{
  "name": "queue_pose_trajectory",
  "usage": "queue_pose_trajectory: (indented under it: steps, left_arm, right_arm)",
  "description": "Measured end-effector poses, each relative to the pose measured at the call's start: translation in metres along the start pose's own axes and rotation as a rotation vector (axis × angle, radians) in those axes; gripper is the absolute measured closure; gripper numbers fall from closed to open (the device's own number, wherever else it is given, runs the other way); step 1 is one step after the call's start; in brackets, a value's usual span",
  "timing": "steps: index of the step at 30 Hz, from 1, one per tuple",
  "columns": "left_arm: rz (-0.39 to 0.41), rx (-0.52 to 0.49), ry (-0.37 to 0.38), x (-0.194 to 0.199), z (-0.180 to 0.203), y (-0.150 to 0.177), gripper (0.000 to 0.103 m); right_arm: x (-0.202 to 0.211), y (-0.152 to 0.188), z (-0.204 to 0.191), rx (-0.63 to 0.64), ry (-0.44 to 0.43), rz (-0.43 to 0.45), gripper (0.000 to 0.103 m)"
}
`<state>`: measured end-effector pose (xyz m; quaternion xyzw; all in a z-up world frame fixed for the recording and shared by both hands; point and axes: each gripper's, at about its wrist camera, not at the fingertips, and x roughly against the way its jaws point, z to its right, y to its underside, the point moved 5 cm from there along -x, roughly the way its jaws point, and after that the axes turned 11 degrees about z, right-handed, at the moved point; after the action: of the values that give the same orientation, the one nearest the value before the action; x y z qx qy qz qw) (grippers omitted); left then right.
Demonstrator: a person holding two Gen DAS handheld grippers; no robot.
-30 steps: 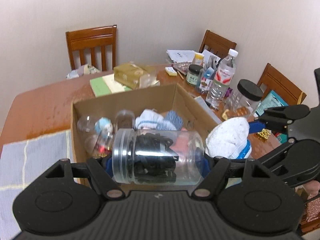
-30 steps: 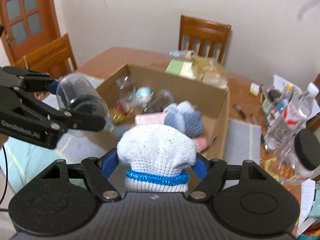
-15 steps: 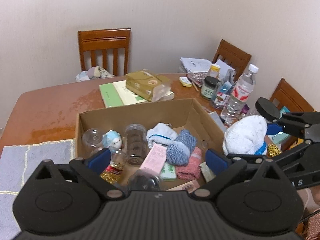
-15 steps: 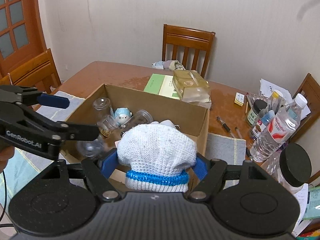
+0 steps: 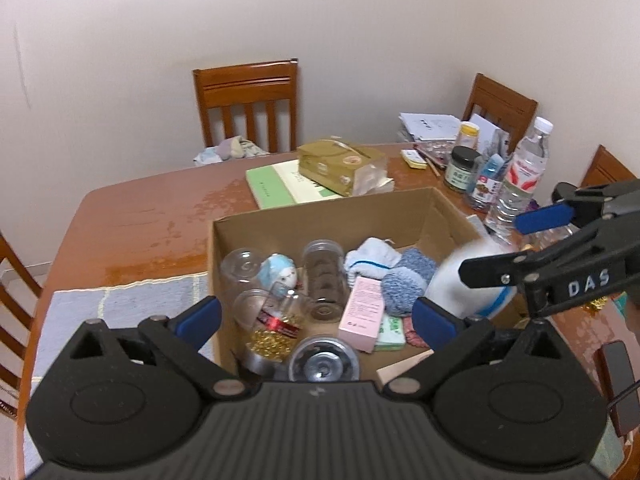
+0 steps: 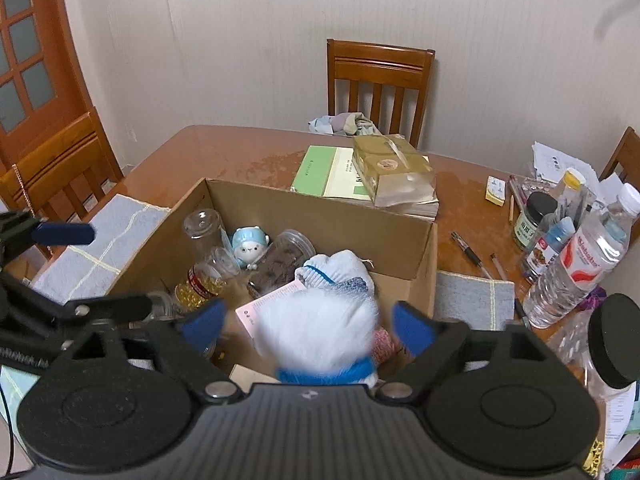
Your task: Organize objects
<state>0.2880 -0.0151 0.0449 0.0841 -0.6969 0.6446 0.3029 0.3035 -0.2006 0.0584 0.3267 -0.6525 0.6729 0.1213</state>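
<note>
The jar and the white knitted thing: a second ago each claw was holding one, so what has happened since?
Both were let go over the box. The left gripper dropped the jar first; it now lies in the box's near edge. The right gripper is opening, and the white sock, blurred, is free between its pads. The bottles, the book and the other things in the box stayed put.

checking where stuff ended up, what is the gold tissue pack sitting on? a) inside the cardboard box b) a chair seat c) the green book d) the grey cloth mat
c: the gold tissue pack lies on top of the green book, on the table behind the cardboard box, not in it.
</note>
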Motion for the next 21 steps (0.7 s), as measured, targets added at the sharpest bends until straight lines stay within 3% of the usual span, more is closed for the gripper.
queue_pose_trajectory:
  steps: [11,16,21]
  left_arm:
    - [0.019,-0.011,-0.077,0.016,-0.007,0.005,0.001]
    - [0.025,0.013,-0.116,0.024,-0.008,0.003,0.001]
    - [0.017,0.051,-0.134,0.031,-0.004,0.013,0.001]
  right_arm:
    - [0.012,-0.015,0.024,-0.153,0.08,-0.06,0.0]
    - [0.029,-0.019,0.027,-0.153,0.129,-0.046,0.0]
    - [0.036,0.002,0.018,-0.126,0.17,-0.027,0.0]
